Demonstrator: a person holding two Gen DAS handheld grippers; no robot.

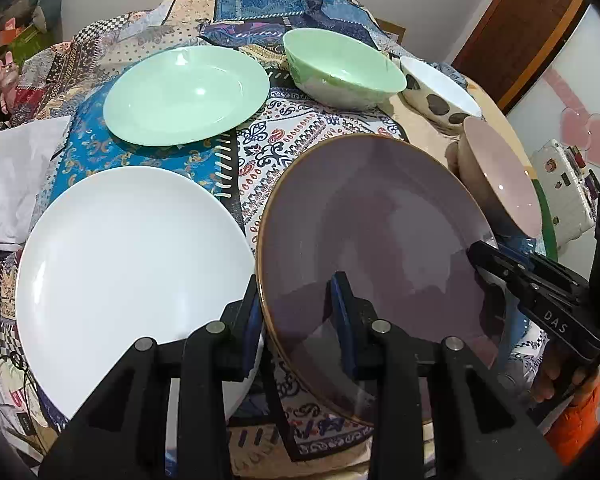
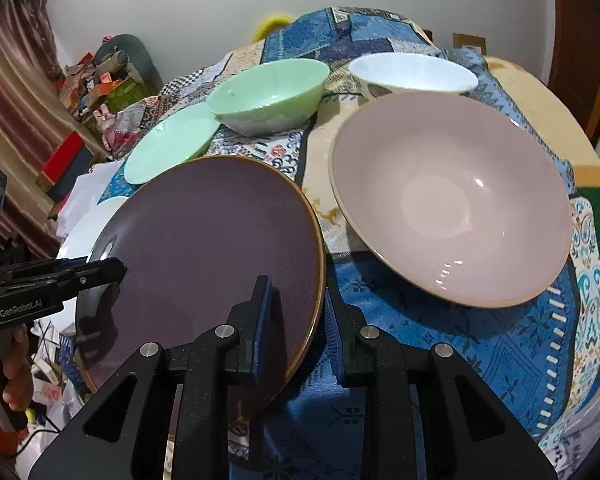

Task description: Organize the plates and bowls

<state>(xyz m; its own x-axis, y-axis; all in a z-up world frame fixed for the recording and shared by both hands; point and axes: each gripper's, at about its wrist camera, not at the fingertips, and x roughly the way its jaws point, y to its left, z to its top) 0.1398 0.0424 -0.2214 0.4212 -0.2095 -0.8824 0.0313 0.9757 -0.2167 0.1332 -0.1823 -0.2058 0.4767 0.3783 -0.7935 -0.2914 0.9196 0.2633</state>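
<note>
Both clamped on the purple plate: left gripper on its near-left rim, right gripper on the opposite rim. Held tilted between them. White plate just left of the left gripper, likely landing spot.

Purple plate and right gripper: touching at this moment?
Touching. In the right wrist view the right gripper has its blue pads closed on the rim of the purple plate, one pad on each face.
</note>
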